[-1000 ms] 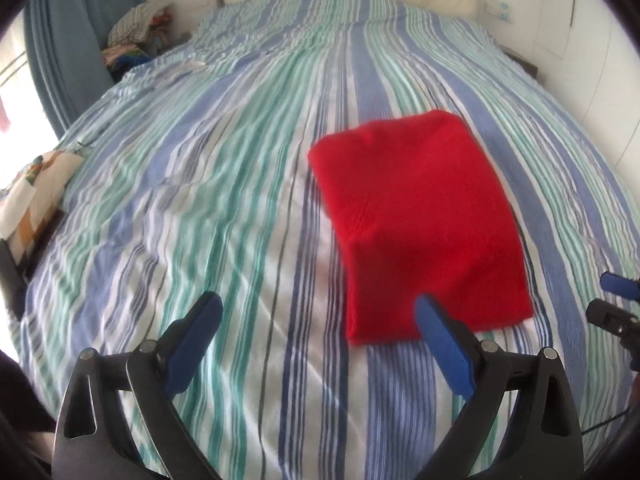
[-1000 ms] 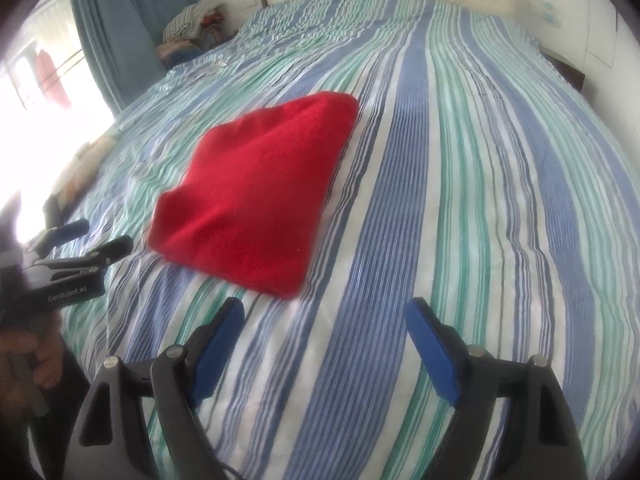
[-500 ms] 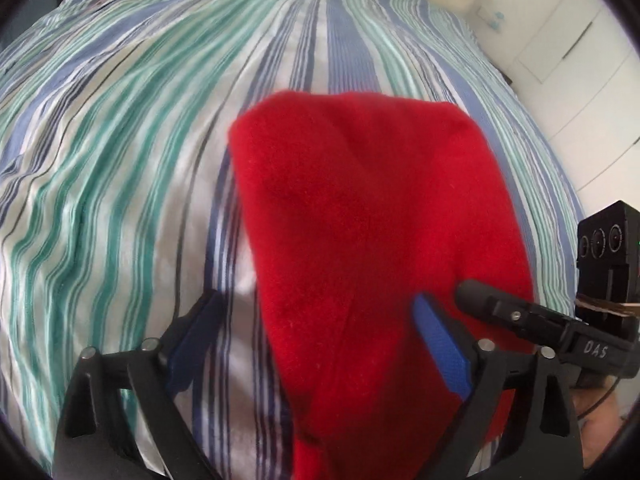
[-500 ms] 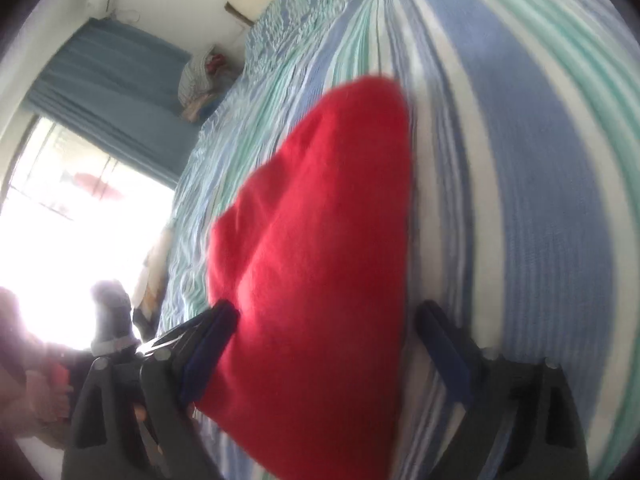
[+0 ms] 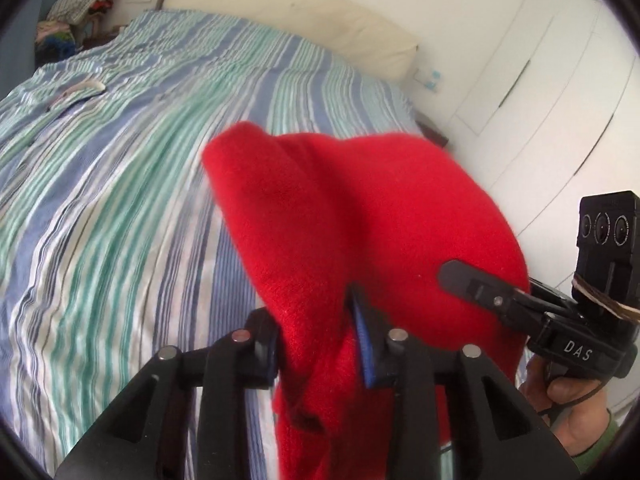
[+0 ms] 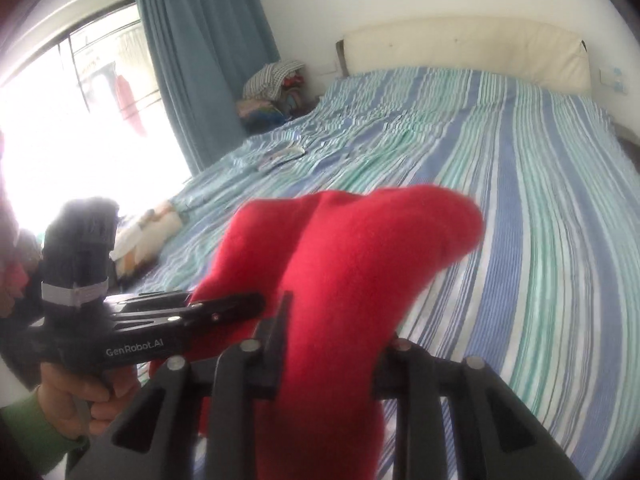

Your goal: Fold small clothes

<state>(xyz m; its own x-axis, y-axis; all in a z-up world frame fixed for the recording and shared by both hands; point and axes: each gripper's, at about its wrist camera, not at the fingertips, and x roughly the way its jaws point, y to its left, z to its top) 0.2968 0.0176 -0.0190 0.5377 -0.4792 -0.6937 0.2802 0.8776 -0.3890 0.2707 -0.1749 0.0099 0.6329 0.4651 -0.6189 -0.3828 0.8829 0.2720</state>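
Note:
A folded red knitted garment (image 5: 360,216) is lifted off the striped bed (image 5: 120,184). My left gripper (image 5: 316,340) is shut on its near edge. My right gripper (image 6: 328,360) is shut on the same garment (image 6: 352,264), which bulges up between its fingers and sags below them. In the left wrist view the right gripper (image 5: 500,300) shows at the right, clamped on the cloth. In the right wrist view the left gripper (image 6: 192,312) shows at the left, also on the cloth. The garment's far end hangs forward over the bed.
The striped bedspread (image 6: 520,200) stretches ahead to a cream headboard (image 6: 460,48). A pile of clothes (image 6: 272,88) sits by the blue curtain (image 6: 204,52). A white wardrobe (image 5: 540,80) stands at the right. A small patterned item (image 6: 148,228) lies at the bed's left edge.
Both grippers moved in over the garment's near edge, closed on it and lifted it off the bed. Both views have tilted up towards the headboard.

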